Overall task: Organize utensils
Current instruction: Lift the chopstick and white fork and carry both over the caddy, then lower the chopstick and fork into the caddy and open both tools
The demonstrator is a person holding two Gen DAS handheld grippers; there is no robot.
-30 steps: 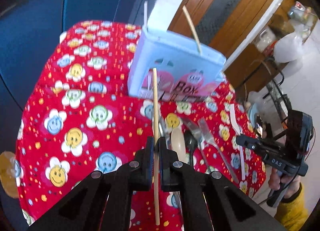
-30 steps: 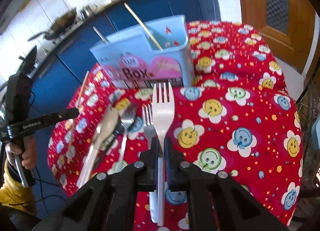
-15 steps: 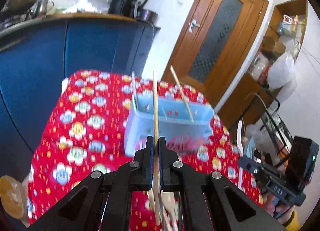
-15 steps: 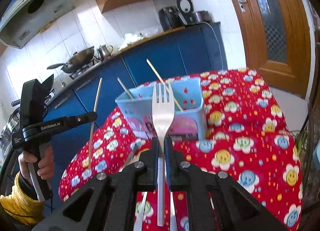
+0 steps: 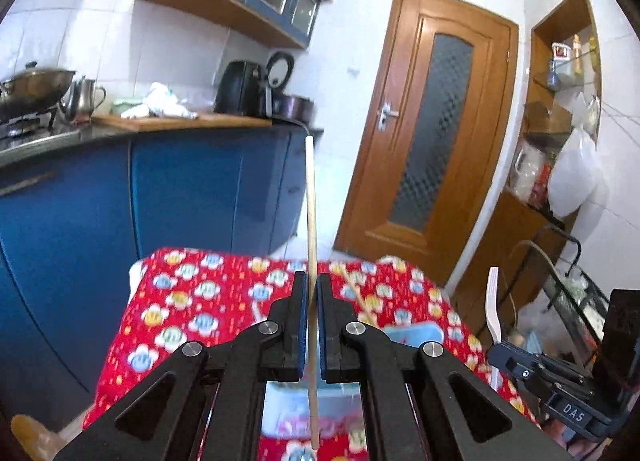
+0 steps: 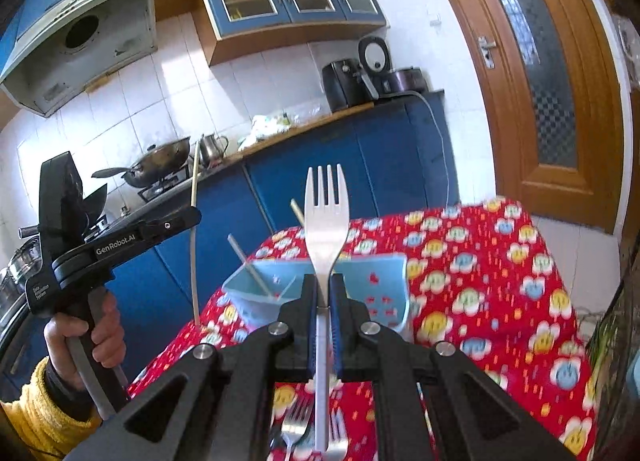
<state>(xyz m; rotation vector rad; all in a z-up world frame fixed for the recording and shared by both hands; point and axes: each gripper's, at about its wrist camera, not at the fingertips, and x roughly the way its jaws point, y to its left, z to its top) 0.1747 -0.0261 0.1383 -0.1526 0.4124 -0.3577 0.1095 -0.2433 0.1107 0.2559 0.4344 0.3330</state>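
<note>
Left black two-finger gripper (image 5: 312,293) pinching a thin pale wooden chopstick (image 5: 310,221) upright above the light blue plastic utensil box (image 6: 320,289), right black gripper (image 6: 324,293) clamped on a white plastic fork (image 6: 325,217), tines up, over the red smiley-flower tablecloth (image 6: 480,281), metal forks (image 6: 296,429) lying below

Both views are bright with daylight. Sun falls strongly on the white wall tiles (image 6: 168,97) above and left of the right hand-held gripper (image 6: 324,301), washing them pale. The red tablecloth (image 5: 208,301) ahead of the left hand-held gripper (image 5: 312,297) is smeared by motion blur. Fisheye distortion bends the door (image 5: 432,133), and the corners vignette black.
</note>
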